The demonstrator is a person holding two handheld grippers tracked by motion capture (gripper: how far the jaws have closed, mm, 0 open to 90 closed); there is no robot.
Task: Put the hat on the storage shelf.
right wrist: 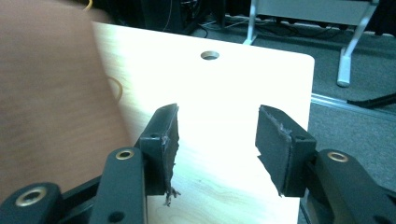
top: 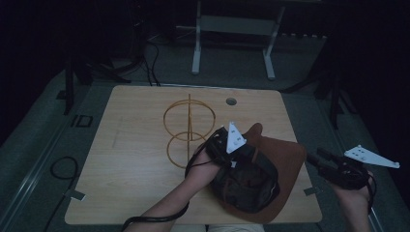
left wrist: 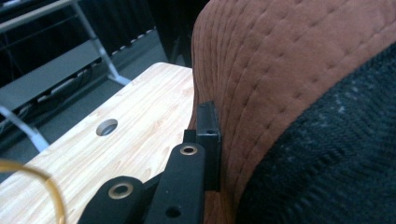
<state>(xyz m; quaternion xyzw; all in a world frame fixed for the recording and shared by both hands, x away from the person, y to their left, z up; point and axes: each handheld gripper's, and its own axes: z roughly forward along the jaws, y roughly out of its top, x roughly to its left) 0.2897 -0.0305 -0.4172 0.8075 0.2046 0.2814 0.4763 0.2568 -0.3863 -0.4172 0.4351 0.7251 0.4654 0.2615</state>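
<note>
Left gripper is clamped on the rim of the brown quilted fabric hat with black knit lining. Right gripper, jaws apart and holding nothing, is beside the hat's right, off the pale wooden table.

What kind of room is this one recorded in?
Probably a dim lab or recording studio, not a home. A bare wooden table with a cable hole stands on grey carpet, loose cables run along the floor, and a metal stand sits behind it.
</note>
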